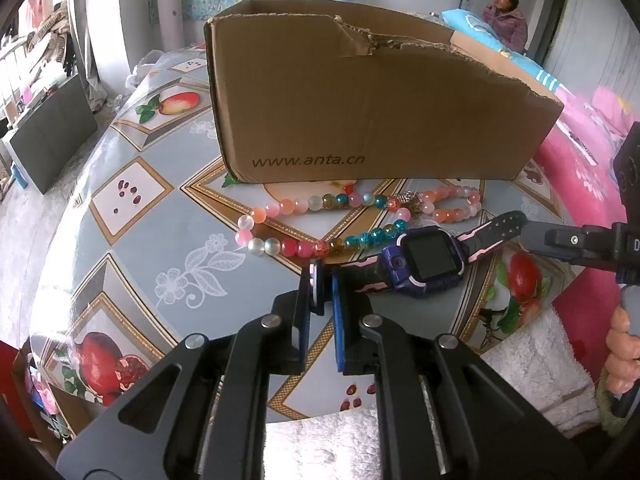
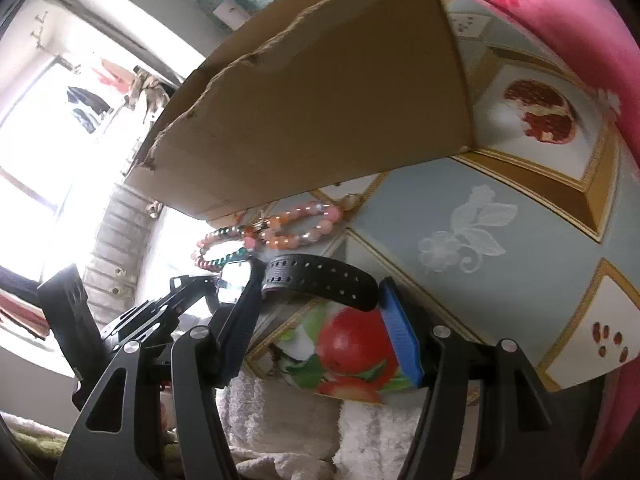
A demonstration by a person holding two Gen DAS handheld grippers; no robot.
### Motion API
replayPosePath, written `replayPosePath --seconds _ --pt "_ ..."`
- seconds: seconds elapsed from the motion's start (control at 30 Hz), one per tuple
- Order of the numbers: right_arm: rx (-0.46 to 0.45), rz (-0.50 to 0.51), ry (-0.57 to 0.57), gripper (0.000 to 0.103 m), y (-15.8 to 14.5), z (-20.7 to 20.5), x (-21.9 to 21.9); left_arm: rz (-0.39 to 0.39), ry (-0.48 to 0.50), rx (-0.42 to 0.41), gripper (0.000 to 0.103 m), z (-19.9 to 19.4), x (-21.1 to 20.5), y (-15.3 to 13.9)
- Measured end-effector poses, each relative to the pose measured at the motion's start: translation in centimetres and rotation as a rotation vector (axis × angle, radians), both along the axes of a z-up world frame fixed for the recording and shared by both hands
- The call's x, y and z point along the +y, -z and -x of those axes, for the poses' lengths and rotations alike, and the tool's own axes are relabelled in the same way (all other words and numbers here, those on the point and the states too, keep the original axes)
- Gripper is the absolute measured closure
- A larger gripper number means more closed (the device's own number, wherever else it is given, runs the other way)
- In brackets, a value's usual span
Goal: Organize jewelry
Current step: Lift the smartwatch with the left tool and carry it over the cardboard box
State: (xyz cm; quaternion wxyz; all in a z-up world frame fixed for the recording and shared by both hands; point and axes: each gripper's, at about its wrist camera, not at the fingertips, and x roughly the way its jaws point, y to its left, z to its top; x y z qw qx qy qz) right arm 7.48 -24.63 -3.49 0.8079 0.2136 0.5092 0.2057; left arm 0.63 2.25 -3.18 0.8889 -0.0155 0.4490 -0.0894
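Note:
A blue and purple child's watch with a black and pink strap lies on the fruit-patterned tablecloth. My left gripper is shut on the strap's near end. In the right wrist view the other half of the strap arches between the fingers of my right gripper, which stands open around it; the blue pad is beside the strap's tip. A string of pink, white, teal and amber beads lies just behind the watch, against the cardboard box.
The open-topped box with a torn rim fills the back of the table. A white towel hangs at the table's near edge. Pink bedding lies to the right, and a person sits far behind.

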Motion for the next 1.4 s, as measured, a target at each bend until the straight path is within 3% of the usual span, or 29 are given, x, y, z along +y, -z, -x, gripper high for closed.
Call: replayPosePath --seconds 0.17,0.27,0.33,0.43,0.63,0.73,0.87,0.93,1.07,1.13,1.23,1.4 --pt "-0.033 -0.036 0.006 0.044 -0.7 0.2 0.3 -0.007 0.001 -0.004 0.094 0.0 0.0 0.0" --pt "-0.020 -0.065 0.020 0.054 -0.4 -0.3 0.4 -0.014 0.002 -0.009 0.094 0.1 -0.2 0.0" --pt "-0.006 -0.093 0.019 0.070 0.1 -0.5 0.3 -0.019 0.003 -0.015 0.094 0.2 -0.3 0.1" --pt "-0.016 -0.098 -0.003 0.083 0.1 -0.3 0.9 -0.017 0.006 -0.026 0.094 0.4 -0.4 -0.1" --pt "-0.142 -0.024 -0.092 0.086 -2.4 1.7 2.0 -0.001 0.031 -0.056 0.094 1.6 -0.7 -1.3" --pt "-0.162 -0.025 -0.112 0.086 -3.6 2.1 2.0 0.009 0.040 -0.073 0.094 2.2 -0.9 -2.4" --pt "-0.250 -0.025 -0.155 0.086 -7.3 2.2 1.6 0.060 0.054 -0.129 0.094 2.4 -0.2 -6.0" --pt "-0.343 -0.005 -0.193 0.086 -10.3 1.7 2.1 0.099 0.068 -0.173 0.095 1.7 0.5 -8.9" --pt "-0.499 0.067 -0.244 0.086 -15.0 -1.4 3.4 0.080 0.091 -0.213 0.095 -2.6 0.5 -13.7" --pt "-0.504 0.077 -0.254 0.086 -16.1 -4.2 3.6 0.044 0.101 -0.196 0.095 -6.4 0.0 -15.0" --pt "-0.429 0.116 -0.270 0.086 -16.5 -10.2 4.5 -0.036 0.124 -0.135 0.095 -12.5 -1.5 -14.9" --pt "-0.181 0.229 -0.293 0.086 -12.6 -20.5 6.5 -0.149 0.133 0.080 0.095 -22.2 -3.3 -11.0"
